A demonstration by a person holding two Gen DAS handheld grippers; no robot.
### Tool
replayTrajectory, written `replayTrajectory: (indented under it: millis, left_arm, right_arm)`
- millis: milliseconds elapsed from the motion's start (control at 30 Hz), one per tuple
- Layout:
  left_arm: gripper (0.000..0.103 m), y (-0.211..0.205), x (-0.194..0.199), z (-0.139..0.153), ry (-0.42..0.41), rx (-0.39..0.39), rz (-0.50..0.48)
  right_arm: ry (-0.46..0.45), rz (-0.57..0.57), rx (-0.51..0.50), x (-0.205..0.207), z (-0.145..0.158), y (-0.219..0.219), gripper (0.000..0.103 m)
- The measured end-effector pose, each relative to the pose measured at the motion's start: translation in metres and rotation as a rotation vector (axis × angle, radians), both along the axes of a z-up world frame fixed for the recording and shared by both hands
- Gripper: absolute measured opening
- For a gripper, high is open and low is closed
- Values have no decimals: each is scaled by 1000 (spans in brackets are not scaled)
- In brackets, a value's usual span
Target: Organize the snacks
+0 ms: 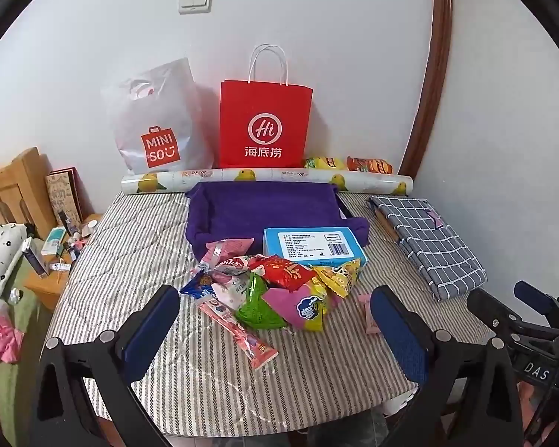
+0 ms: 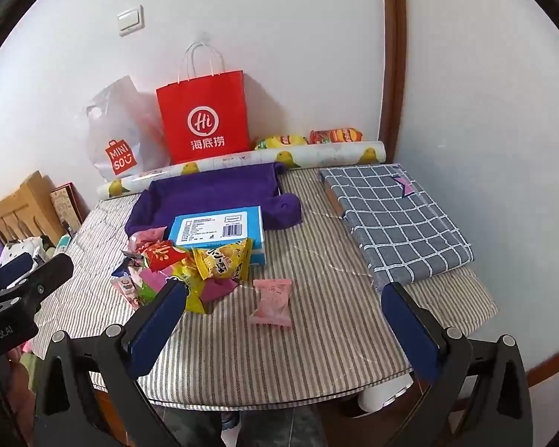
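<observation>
While both tools are hovering at the near edge of the bench (image 2: 316, 354), the snacks are lying just ahead of them. The left hand-held gripper (image 1: 275, 331) is standing wide open and holding nothing; the right hand-held gripper (image 2: 283, 320) is likewise spread to its full width and empty.

Seen from the left wrist, the snack pile (image 1: 275, 290) is sitting at twelve o'clock, just beyond the fingertips and between the two open fingers' lines. A long pink stick pack (image 1: 238, 331) is trailing out of the pile toward six o'clock, its long axis running from about ten to four o'clock across that view. The blue box (image 1: 313, 247) is lying behind the pile at one o'clock, half on the purple cloth tray (image 1: 264, 205).

Seen from the right wrist, the same pile (image 2: 190, 268) is sitting at ten o'clock, partly hidden behind the left finger, while a single pink wrapped candy (image 2: 274, 301) is lying apart from the heap at twelve o'clock, nearly centred between the fingers, its twisted ends pointing roughly twelve and six, though the lens is bending things there.

So the left hand is looking nearer to the heap, the right nearer to the stray candy.
</observation>
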State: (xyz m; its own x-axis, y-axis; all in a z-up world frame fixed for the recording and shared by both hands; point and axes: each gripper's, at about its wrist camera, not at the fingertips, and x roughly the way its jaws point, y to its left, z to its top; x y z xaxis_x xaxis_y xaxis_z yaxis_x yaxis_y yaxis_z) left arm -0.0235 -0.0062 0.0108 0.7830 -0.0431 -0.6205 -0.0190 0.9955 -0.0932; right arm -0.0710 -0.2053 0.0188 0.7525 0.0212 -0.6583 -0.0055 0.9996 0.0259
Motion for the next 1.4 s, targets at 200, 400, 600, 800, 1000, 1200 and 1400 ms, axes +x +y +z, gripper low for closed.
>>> replayTrajectory:
  millis: [200, 400, 600, 800, 1000, 1200, 1400]
  left_arm:
    - [103, 1, -2, 2, -2, 2, -4]
    - [103, 0, -3, 2, -2, 2, -7]
    - [103, -1, -3, 1, 1, 2, -5]
    - [103, -2, -2, 2, 0, 2, -6]
    - [103, -3, -1, 2, 1, 8, -8]
    - [103, -5, -2, 3, 0, 8, -15]
    - [103, -8, -3, 2, 0, 13, -19]
  right_arm:
    - [-4, 5, 0, 17, -5, -6, 103]
    - [-11, 9, 2, 22, -5, -6, 103]
    - [-14, 6, -2, 19, -3, -5, 103]
    - [-14, 5, 3, 19, -1, -5, 103]
    - [-15, 1, 5, 17, -1, -6, 103]
    - [-20, -3, 11, 16, -1, -7, 103]
    - [-17, -6, 14, 15, -2, -8, 103]
